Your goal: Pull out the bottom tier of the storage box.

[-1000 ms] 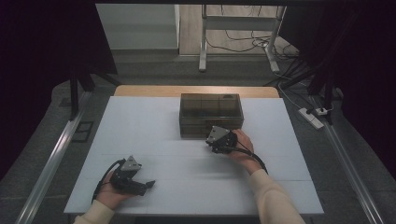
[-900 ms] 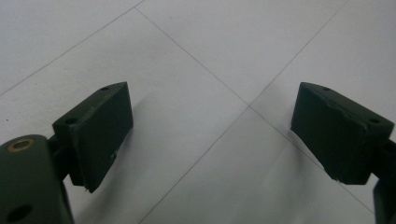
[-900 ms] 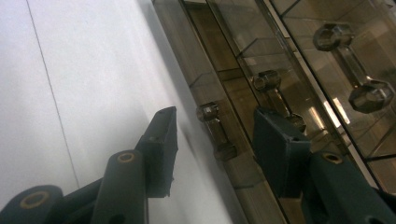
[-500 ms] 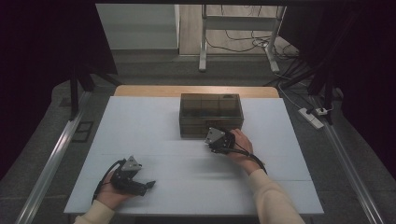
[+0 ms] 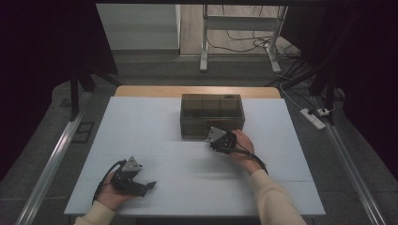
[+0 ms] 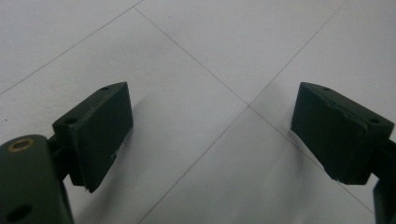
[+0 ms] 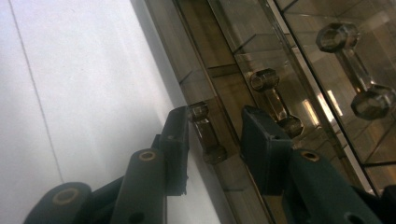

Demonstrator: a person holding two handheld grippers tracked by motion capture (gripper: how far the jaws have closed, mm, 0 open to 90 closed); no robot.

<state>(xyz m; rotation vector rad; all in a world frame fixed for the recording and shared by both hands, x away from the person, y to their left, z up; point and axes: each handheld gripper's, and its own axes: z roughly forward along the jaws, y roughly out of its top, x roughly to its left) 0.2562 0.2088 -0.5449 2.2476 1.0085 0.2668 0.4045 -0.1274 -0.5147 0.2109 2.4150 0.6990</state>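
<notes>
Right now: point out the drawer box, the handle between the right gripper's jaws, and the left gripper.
drawer box (image 5: 212, 107): high view, on its smoky top panel.
handle (image 7: 205, 133): right gripper view, on the bar's middle, between the jaws.
left gripper (image 6: 210, 130): left gripper view, midway between its fingertips, over the white table.

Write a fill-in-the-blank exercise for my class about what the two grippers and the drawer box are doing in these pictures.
1. The right gripper is at the front of the smoky ____ box.
2. Its fingers stand on either side of a drawer ____, which they have just been closing toward.
3. The left gripper rests with its fingers wide ____.
4. Under the left gripper lies the ____ tabletop.

Missing words: drawer; handle; open; white
</notes>
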